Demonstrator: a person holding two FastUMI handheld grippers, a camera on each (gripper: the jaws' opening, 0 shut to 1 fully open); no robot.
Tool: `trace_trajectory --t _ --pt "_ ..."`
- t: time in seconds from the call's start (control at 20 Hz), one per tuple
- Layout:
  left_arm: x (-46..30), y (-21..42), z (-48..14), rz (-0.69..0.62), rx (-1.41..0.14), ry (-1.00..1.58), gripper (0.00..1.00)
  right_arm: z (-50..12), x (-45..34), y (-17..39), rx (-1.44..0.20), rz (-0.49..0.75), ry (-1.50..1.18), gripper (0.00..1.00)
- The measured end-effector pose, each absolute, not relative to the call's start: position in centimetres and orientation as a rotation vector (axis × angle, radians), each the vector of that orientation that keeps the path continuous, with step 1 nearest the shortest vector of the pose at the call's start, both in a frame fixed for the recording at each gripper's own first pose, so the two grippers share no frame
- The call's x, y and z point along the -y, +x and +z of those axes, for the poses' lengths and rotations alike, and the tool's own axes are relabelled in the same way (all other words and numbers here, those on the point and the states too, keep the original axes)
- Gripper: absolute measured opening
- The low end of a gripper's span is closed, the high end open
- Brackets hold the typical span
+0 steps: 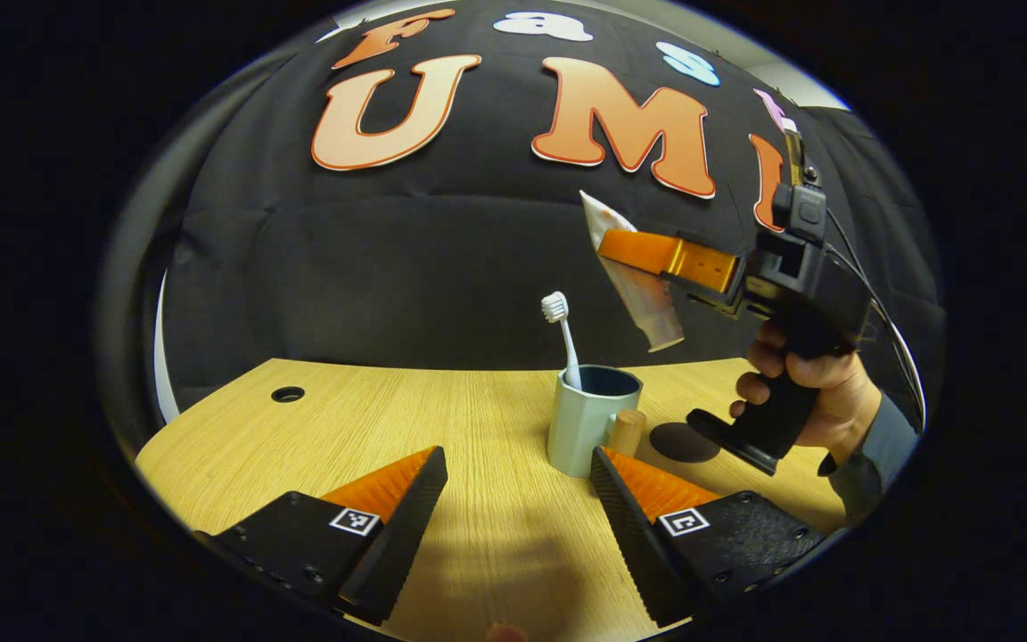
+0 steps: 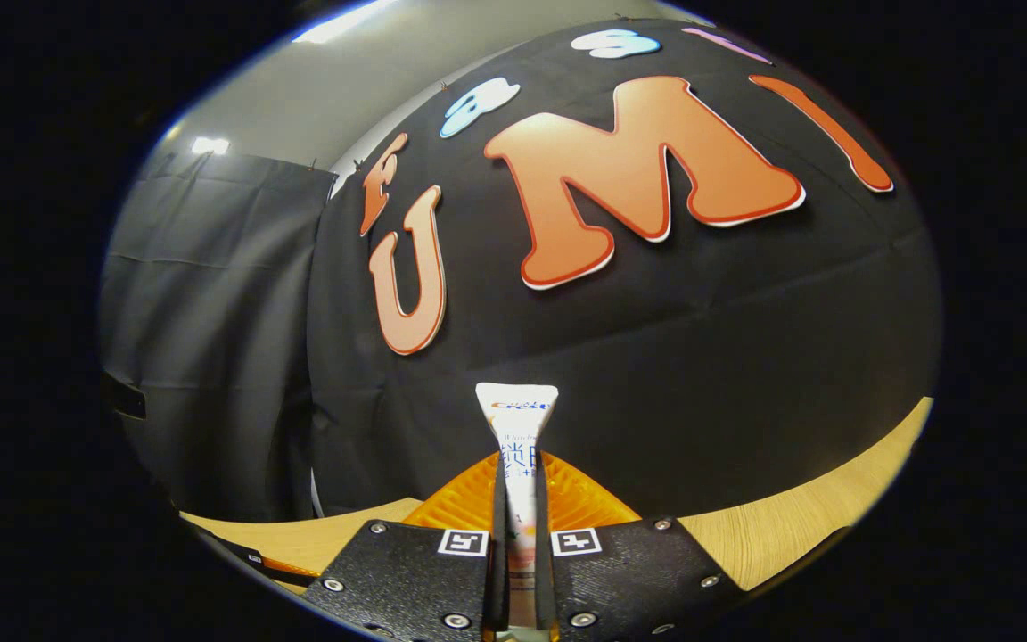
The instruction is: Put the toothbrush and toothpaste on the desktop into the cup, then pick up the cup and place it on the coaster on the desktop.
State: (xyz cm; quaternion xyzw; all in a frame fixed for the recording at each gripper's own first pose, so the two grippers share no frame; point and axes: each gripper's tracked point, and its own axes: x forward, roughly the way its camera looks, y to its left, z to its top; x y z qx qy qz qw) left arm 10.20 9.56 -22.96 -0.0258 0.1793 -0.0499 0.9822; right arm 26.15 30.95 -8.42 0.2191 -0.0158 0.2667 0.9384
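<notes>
A pale grey-green cup (image 1: 587, 426) stands upright on the wooden desktop (image 1: 371, 419), with a white toothbrush (image 1: 562, 337) standing in it, bristles up. My left gripper (image 1: 518, 495) is open just in front of the cup, nothing between its fingers. Above and right of the cup, a hand (image 1: 812, 383) holds my right gripper (image 1: 620, 259), shut on the white toothpaste tube (image 1: 638, 285), which hangs tilted, cap end down. In the right gripper view the toothpaste tube (image 2: 518, 446) is pinched between the fingers of my right gripper (image 2: 518, 526), crimped end forward. A dark round coaster (image 1: 683, 441) lies right of the cup.
A small wooden cylinder (image 1: 627, 432) stands against the cup's right side, between cup and coaster. A round cable hole (image 1: 287, 393) is in the desktop at the far left. The desktop's far edge meets the black cloth wall.
</notes>
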Motion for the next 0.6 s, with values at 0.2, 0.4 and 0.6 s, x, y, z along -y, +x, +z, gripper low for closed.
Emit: trace_trajectory --t 0.2,0.4,0.6 --pt "-9.7 10.2 -23.7 -0.096 -0.377 -0.058 0.97 -10.1 -31.7 27.3 0.004 0.543 0.478 0.12" --pt "-9.6 10.1 -23.9 -0.098 -0.386 -0.063 0.97 -12.0 -31.8 28.2 -0.030 0.525 0.477 0.13" --pt "-9.6 10.1 -24.0 -0.099 -0.393 -0.066 0.97 -13.0 -31.9 27.7 -0.069 0.534 0.456 0.15"
